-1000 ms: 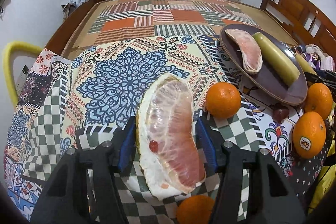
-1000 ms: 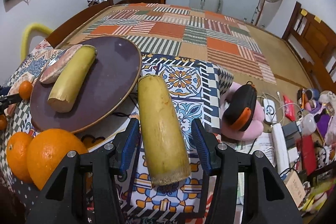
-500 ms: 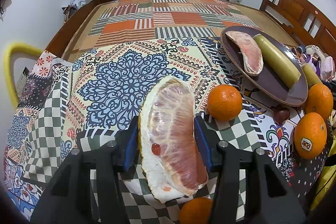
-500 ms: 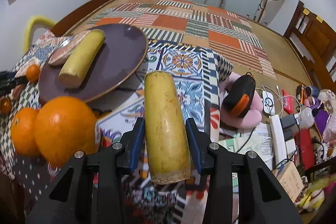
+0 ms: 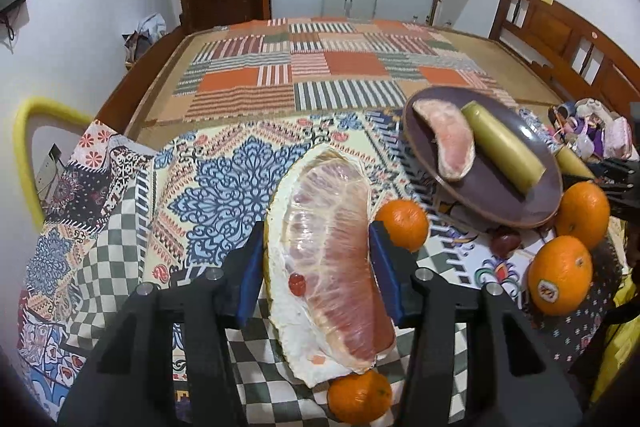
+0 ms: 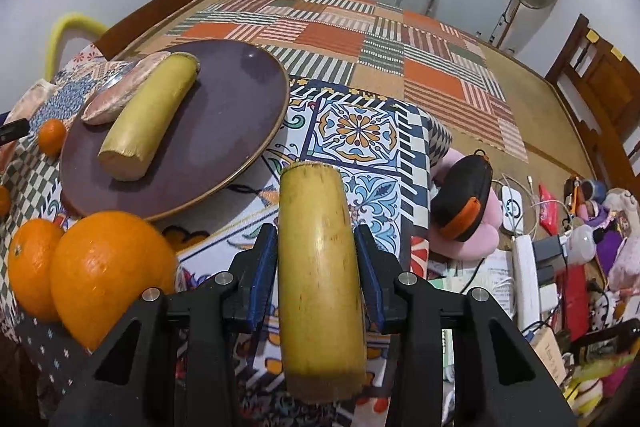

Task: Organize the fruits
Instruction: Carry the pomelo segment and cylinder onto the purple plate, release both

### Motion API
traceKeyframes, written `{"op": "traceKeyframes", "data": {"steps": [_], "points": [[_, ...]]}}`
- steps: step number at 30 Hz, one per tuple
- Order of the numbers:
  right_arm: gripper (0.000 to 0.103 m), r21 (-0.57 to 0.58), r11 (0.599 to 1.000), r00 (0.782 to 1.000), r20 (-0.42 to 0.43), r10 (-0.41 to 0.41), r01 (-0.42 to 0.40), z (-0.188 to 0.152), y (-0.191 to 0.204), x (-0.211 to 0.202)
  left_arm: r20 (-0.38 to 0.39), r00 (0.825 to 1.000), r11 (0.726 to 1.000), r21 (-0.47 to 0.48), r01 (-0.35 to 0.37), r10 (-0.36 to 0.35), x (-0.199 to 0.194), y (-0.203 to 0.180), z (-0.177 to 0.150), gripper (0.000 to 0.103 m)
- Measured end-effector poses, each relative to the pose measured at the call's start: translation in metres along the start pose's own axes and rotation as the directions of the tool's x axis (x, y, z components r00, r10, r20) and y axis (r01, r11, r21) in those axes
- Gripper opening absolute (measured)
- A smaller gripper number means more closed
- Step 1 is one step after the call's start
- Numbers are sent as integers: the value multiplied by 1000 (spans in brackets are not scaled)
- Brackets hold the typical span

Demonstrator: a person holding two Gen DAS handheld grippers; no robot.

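Left wrist view: your left gripper [image 5: 318,277] clamps 1 pulpy pink pomelo wedge [image 5: 330,267] above the cloth; 4 oranges nearby. Your right gripper [image 6: 316,275] clamps 1 smooth yellow cylinder [image 6: 320,275] beside the round plate [image 6: 224,131].

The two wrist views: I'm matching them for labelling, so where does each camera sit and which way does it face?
Left wrist: behind the left gripper, looking along its blue-padded fingers at the clamped pink pomelo wedge and patterned tablecloth.
Right wrist: behind the right gripper, looking over the gripped yellow sugarcane piece toward the striped mat.
Shared: the round dark purple plate carrying a pomelo segment and a second cane piece.
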State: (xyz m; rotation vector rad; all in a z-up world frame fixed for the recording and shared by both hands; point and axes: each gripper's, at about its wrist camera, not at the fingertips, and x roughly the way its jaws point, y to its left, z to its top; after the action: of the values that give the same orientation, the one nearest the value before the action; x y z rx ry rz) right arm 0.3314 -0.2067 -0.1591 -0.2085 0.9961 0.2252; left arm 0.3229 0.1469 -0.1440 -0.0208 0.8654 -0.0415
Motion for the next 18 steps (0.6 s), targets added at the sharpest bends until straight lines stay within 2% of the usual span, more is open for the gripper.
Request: {"op": "traceKeyframes", "data": {"steps": [10, 18], "points": [[34, 28, 1000, 998, 69, 4, -6, -4, 1, -22, 42, 999, 1000, -5, 17, -17, -14, -10, 14, 49], [33, 38, 999, 989, 146, 10, -16, 3, -1, -49, 79, 996, 999, 19, 48, -49, -24, -37, 31, 49]]}}
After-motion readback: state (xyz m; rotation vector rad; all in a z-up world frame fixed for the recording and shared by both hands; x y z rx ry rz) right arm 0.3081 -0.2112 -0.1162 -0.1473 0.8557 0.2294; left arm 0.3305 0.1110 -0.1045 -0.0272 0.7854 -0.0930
